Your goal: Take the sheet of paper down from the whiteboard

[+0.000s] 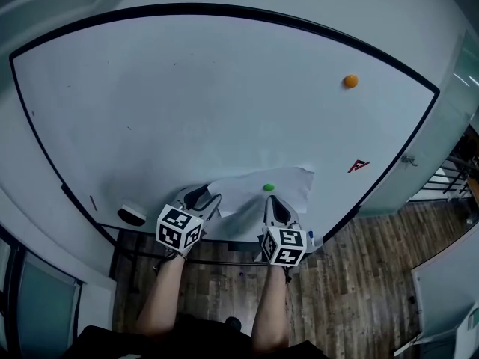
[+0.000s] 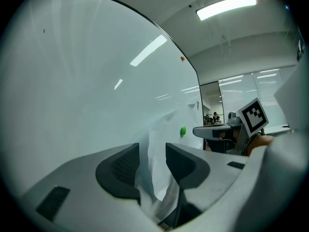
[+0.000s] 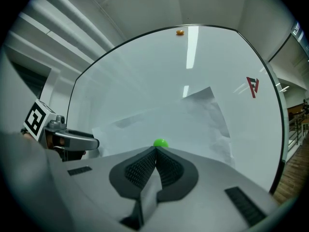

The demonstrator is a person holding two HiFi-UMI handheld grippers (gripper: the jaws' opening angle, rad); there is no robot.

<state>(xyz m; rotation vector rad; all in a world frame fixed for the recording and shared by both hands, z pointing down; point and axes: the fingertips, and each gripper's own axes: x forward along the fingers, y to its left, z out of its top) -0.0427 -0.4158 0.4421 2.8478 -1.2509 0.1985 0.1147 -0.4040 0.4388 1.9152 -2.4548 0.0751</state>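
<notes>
The white sheet of paper (image 1: 254, 194) hangs crumpled at the whiteboard's (image 1: 224, 96) lower edge, held there by a green magnet (image 1: 269, 188). My right gripper (image 1: 278, 205) is just below the magnet and is shut on the sheet; in the right gripper view a fold of paper (image 3: 203, 115) runs down between the closed pads (image 3: 166, 168). My left gripper (image 1: 202, 198) is at the sheet's left end. Its jaws stand open, and the paper's (image 2: 161, 139) edge hangs in the gap between the pads (image 2: 120, 166) without being pinched.
An orange magnet (image 1: 350, 81) sits high on the board's right and a red logo (image 1: 358, 166) lower right. An eraser (image 1: 132, 214) rests on the board's tray at the left. Below is a wood floor (image 1: 359, 275); glass partitions stand to the right.
</notes>
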